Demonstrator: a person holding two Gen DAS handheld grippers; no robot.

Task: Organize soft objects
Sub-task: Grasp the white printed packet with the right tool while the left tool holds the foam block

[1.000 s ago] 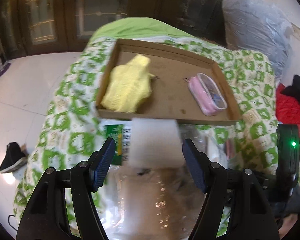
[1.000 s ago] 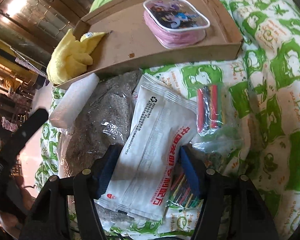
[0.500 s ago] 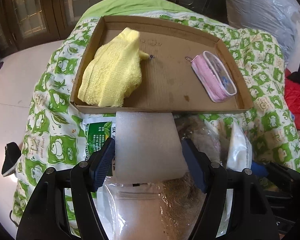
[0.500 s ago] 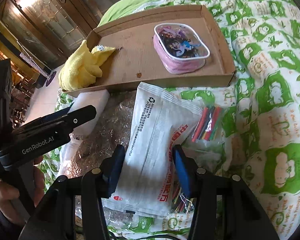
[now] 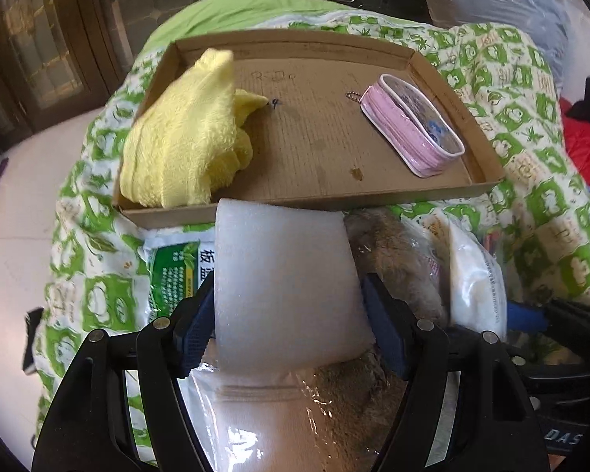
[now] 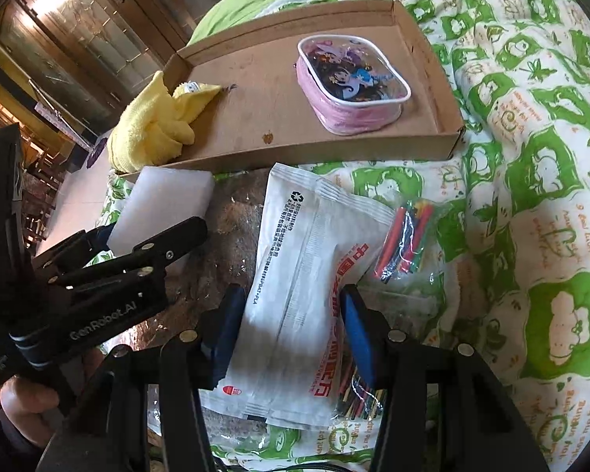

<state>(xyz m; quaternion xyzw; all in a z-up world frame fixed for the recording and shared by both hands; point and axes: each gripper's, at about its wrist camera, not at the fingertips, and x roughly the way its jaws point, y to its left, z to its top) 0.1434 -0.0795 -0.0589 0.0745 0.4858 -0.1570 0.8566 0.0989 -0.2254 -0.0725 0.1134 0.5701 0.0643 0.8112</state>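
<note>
My left gripper (image 5: 287, 318) is shut on a white foam block (image 5: 283, 287), holding it just in front of the near wall of a shallow cardboard tray (image 5: 318, 202). The block also shows in the right wrist view (image 6: 165, 200). In the tray lie a yellow towel (image 5: 185, 137) at the left and a pink zip pouch (image 5: 413, 129) at the right. My right gripper (image 6: 291, 334) is closing around a white packet with red print (image 6: 306, 287); its pads press the packet's sides.
A clear bag of brown material (image 6: 232, 232), a green-printed packet (image 5: 173, 279) and a small bag of coloured sticks (image 6: 405, 240) lie on the green-and-white quilt (image 6: 531, 157). A red garment (image 5: 586, 149) lies at the far right.
My left gripper has closed on the foam block and moved it toward the tray. My right gripper has narrowed around the white packet.
</note>
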